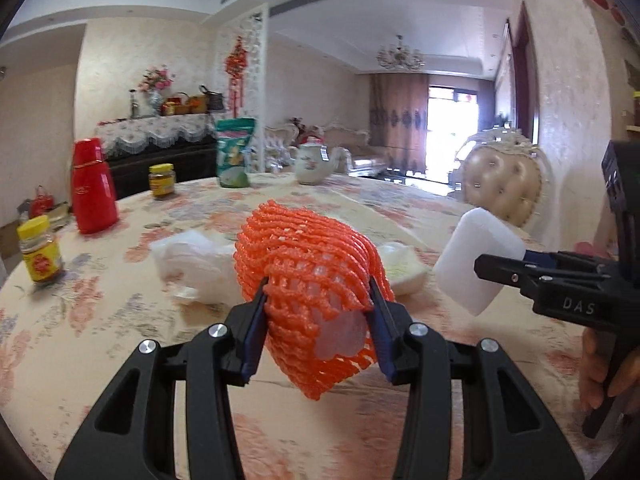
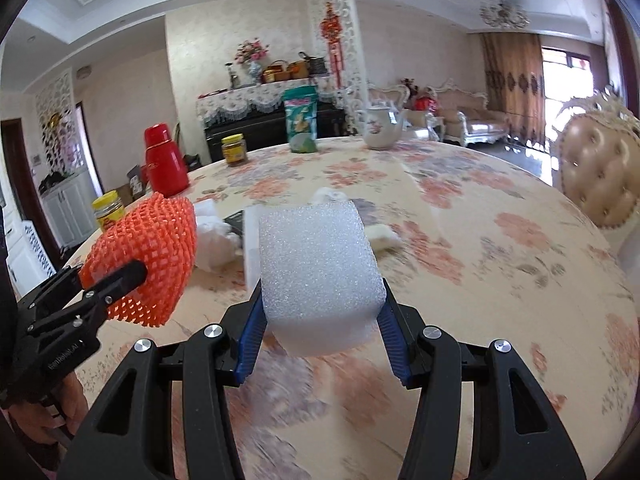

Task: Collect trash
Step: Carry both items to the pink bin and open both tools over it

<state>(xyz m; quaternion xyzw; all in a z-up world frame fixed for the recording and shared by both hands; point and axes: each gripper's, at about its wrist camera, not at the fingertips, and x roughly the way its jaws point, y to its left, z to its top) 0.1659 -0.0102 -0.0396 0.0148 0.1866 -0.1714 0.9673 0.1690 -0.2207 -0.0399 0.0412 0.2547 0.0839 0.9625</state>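
A round bench [image 1: 420, 208] under a floral cloth fills an ornate dining room, carrying a red thermos [image 1: 93, 186] and crumpled white wrapping [image 1: 192, 264]. Above it, the left hand-held gripper [image 1: 318, 308] clamps an orange foam fruit net [image 1: 308, 264], while the right hand-held gripper [image 2: 322, 316] clamps a white foam block [image 2: 320, 268].
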